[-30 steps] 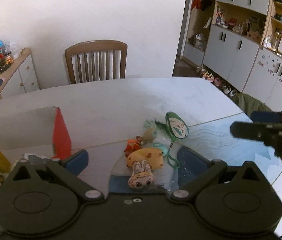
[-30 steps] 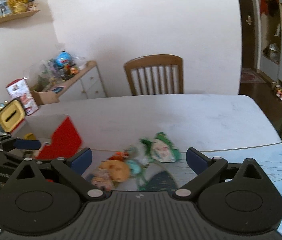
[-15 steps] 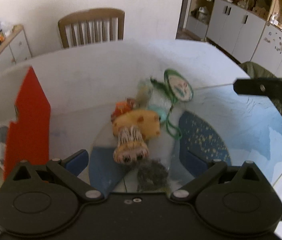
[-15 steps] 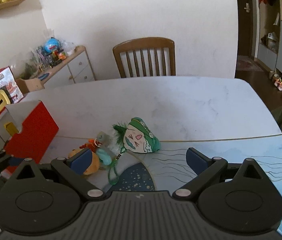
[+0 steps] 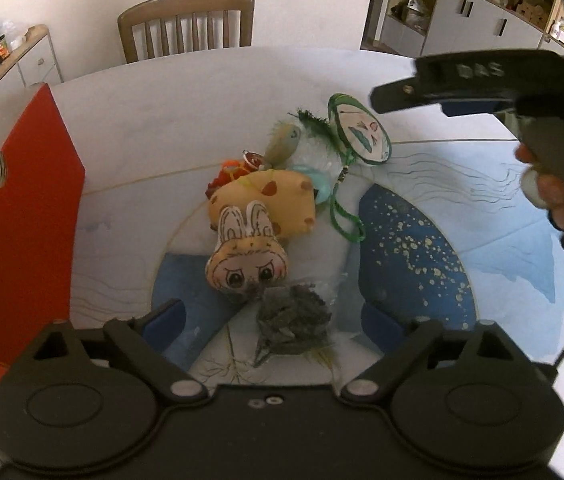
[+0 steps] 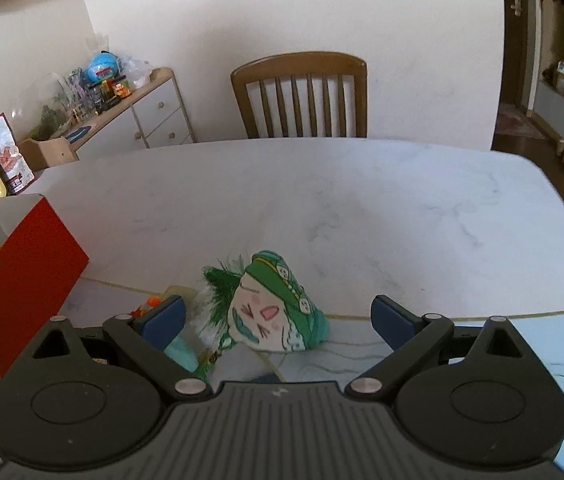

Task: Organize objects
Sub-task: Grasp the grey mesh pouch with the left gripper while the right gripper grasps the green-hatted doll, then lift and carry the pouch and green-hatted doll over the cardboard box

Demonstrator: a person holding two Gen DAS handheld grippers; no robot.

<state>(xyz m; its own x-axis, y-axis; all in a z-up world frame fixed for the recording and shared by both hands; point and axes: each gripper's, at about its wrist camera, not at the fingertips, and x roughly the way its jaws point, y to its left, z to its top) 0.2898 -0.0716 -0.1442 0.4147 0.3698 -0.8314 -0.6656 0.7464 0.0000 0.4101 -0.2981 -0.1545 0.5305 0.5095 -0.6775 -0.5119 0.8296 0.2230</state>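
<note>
- Hovering over a small heap of soft toys on the bench, the left gripper has its jaws spread wide and empty, with a grey fuzzy toy lying between the blue pads.
- Just beyond it lies the bunny-face plush, touching an orange spotted plush — so a careless close could snag two at once.
- The right gripper is likewise spread and holding nothing; the green-hatted face plush sits between its pads.
- A red box stands open at the left of the heap, probably where the toys belong.
- To do this well: lower straight down, centre one toy only, and close on its bulk rather than on a cord — the green loop trails loose and could drag its neighbours along.
</note>
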